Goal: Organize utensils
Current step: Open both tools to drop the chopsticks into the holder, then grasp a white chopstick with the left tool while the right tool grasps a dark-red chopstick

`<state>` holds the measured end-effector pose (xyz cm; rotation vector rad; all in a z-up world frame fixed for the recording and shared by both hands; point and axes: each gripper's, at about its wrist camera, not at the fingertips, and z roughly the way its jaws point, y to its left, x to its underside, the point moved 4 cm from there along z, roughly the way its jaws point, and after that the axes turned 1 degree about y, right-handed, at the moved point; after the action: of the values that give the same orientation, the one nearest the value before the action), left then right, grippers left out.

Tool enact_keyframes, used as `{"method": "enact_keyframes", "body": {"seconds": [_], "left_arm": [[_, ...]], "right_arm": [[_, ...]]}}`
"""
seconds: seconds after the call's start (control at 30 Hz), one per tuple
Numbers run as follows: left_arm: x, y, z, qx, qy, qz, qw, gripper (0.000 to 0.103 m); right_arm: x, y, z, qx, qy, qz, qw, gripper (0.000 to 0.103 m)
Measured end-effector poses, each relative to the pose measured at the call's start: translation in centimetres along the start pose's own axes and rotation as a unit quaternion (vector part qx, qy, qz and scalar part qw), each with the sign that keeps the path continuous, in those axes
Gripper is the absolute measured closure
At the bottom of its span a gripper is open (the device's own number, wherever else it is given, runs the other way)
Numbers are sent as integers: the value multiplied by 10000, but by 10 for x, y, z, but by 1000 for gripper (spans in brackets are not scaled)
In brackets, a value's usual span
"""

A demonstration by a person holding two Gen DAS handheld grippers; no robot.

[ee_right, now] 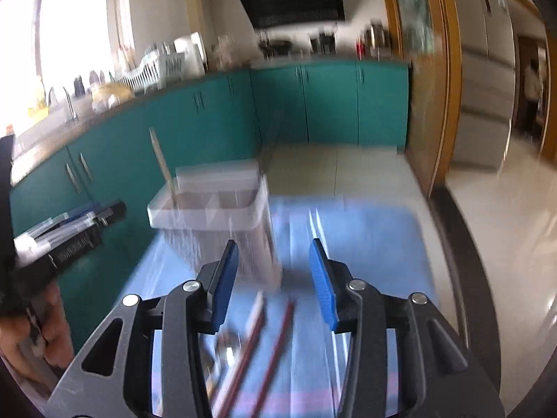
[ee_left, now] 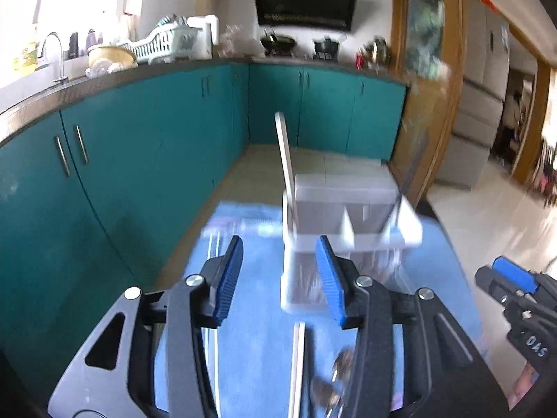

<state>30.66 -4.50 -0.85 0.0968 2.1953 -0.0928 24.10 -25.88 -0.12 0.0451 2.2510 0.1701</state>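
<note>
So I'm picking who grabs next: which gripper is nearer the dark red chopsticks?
Right. The right gripper hovers directly over the dark red chopsticks; the left gripper is off to their left, facing the caddy.

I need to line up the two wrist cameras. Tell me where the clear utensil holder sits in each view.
Left wrist view: the clear utensil holder stands centre-right on the blue mat, just beyond the open left gripper.
Right wrist view: the holder stands left of centre, ahead of the open right gripper.
Shared landmark: the pale stick standing in the holder's left compartment.
</note>
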Motion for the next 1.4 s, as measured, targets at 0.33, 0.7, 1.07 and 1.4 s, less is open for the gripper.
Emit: {"method": "enact_keyframes", "body": {"seconds": [0.33, 0.7, 1.07, 1.4], "left_arm": [[135, 9, 64, -241, 1970, 202, 9799, 71], [152, 8, 56, -209, 2066, 282, 9778, 71], [140, 7, 47, -23, 1999, 138, 9797, 70], [147, -18, 52, 5, 2139, 461, 9758, 57]], "right_arm": [[119, -8, 89, 225, 2038, 371, 9781, 61], [140, 47, 98, 582, 1911, -601, 9780, 83], [136, 16, 66, 606, 1687, 143, 9837, 97], [131, -5, 57, 618, 1724, 376, 9824, 94]]}}
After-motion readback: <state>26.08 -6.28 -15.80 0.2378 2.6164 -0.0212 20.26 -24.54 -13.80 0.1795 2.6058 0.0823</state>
